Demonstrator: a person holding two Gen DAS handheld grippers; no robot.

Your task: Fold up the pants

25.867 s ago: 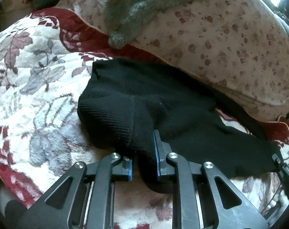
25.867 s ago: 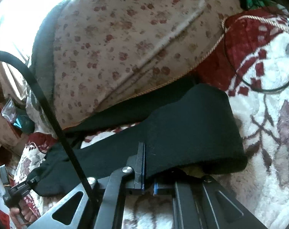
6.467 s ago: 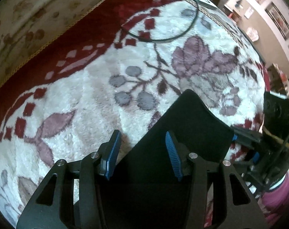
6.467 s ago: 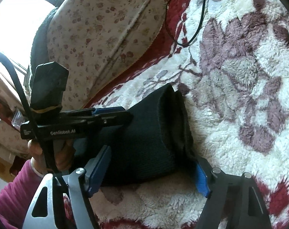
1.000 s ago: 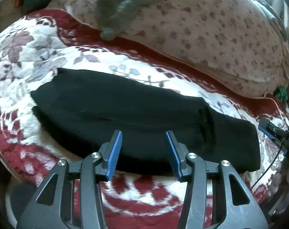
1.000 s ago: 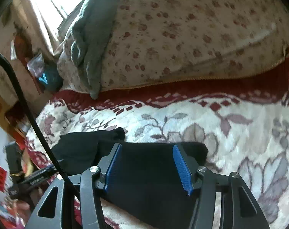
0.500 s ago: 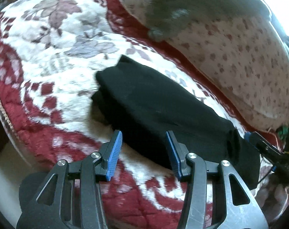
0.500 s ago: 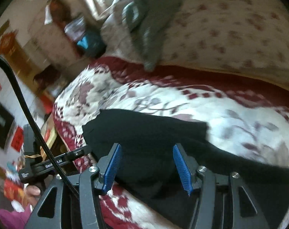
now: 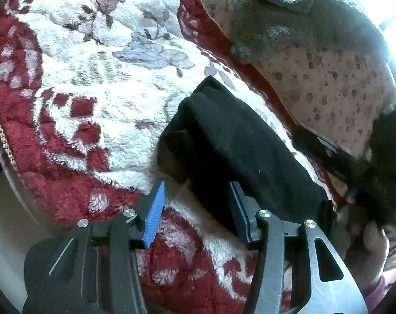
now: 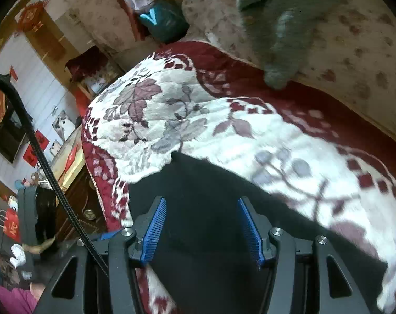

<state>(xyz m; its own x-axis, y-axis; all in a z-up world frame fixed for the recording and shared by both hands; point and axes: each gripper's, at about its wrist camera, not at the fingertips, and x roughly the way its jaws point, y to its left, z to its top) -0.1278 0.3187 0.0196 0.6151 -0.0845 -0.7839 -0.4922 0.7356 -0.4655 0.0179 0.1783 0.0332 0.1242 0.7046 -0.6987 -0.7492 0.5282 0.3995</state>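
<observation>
The black pants (image 9: pixel 239 141) lie folded into a long narrow strip on a red and white floral blanket (image 9: pixel 98 83). My left gripper (image 9: pixel 196 206) hovers low at the strip's left end. Its jaws are opening a little; the pants' near edge lies between them by the right pad, and neither pad presses on it. In the right wrist view the pants (image 10: pixel 205 183) fill the space under my right gripper (image 10: pixel 201 231). It stands open above the cloth, its blue pads (image 10: pixel 154 231) apart from it. A person's hand (image 9: pixel 370 246) shows at the right edge.
A grey knitted garment (image 9: pixel 289 18) hangs over the floral cushion (image 9: pixel 341 86) behind the blanket. The blanket's corded edge (image 9: pixel 1 130) drops off at the left. A black cable (image 10: pixel 40 151) crosses the right wrist view, with room furniture beyond the blanket (image 10: pixel 156 110).
Both grippers have travelled along the strip toward its left end and rolled. The left one has come down close to that end. The pants have not moved.
</observation>
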